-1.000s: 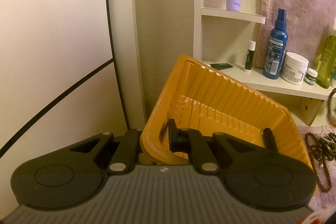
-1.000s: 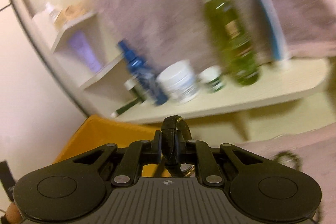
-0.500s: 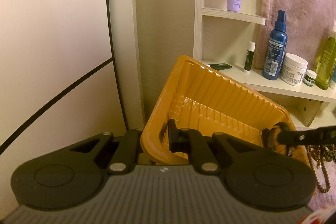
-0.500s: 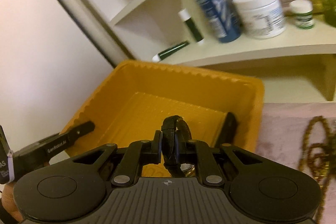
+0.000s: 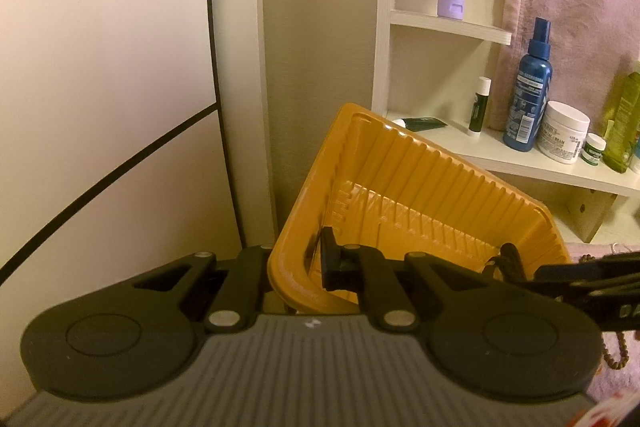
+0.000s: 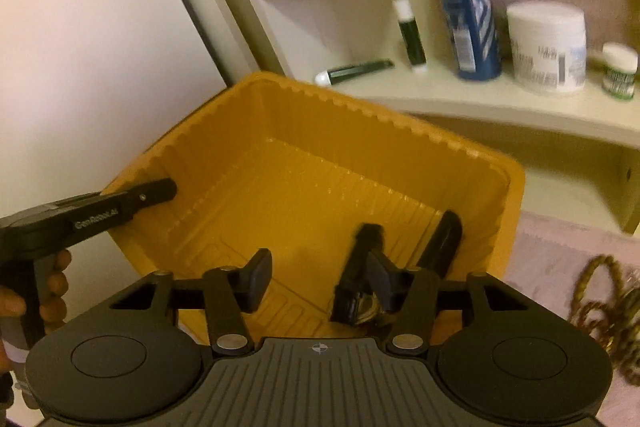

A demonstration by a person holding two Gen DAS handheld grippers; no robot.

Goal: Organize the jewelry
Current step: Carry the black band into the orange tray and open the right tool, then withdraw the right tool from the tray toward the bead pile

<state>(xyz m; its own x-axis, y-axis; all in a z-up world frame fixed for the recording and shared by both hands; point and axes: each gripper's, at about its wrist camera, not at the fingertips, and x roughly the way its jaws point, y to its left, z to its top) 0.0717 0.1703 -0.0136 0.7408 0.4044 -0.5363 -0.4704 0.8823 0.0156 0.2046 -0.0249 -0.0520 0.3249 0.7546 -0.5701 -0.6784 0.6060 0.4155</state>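
While it hangs tilted, orange tray (image 5: 400, 187): far corner raised toward the shelf, near left rim pinched, ribbed floor mostly bare.
Shelf (image 5: 520, 163): right behind the tray's far edge, loaded with toiletries.
Pink cloth (image 6: 560, 239): spread to the right of the tray, under the beads.
Left gripper (image 5: 308, 263): and it's clamped tight on the tray's near left rim, one finger inside the wall, the other outside; a hand (image 6: 52, 287) grips its handle just left of the tray.
Right gripper (image 6: 318, 267): over the tray's near right side, jaws just been opening and now standing well apart, the watch between them.
Blue spray bottle (image 5: 528, 87): upright on the shelf, beyond the tray's right end.
White jar (image 5: 562, 131): just right of that bottle, further from the tray.
Bead strands (image 6: 596, 299): heaped on the cloth, right of the tray, outside it.
Black watch (image 6: 356, 291): inside the tray, near its right wall, strap up against the right finger, left finger well clear of it; not squeezed.
Dark piece (image 6: 444, 239): leaning on the tray's right wall; too blurred to name.
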